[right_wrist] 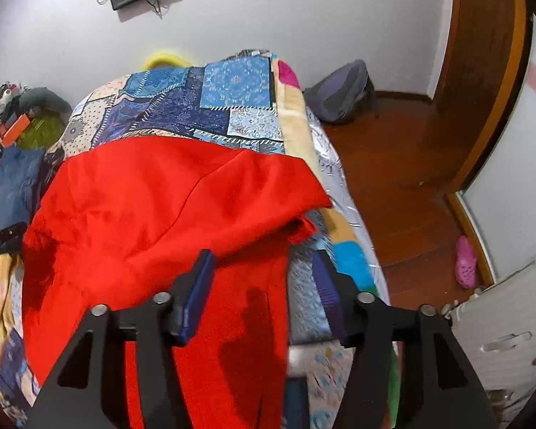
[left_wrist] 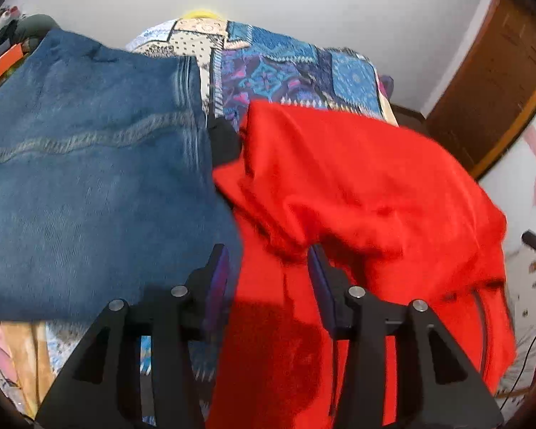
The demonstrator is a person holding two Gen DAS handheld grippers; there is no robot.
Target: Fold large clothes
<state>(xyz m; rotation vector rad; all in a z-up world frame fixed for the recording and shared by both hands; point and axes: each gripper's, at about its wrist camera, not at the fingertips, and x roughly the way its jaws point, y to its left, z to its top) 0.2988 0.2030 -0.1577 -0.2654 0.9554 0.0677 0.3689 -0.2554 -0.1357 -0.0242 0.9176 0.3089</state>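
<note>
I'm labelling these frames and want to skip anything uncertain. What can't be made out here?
- Red garment: its near end runs under the right gripper and off the bottom edge in the right wrist view, so its type is unclear.
- Jeans: cut by the left edge, left wrist view; motion-blurred.
- Clutter far left, right wrist view: too small to identify.
- Bedspread: mostly covered by clothes.

Bright even indoor light, motion blur, fisheye bending, dark vignetted corners
</note>
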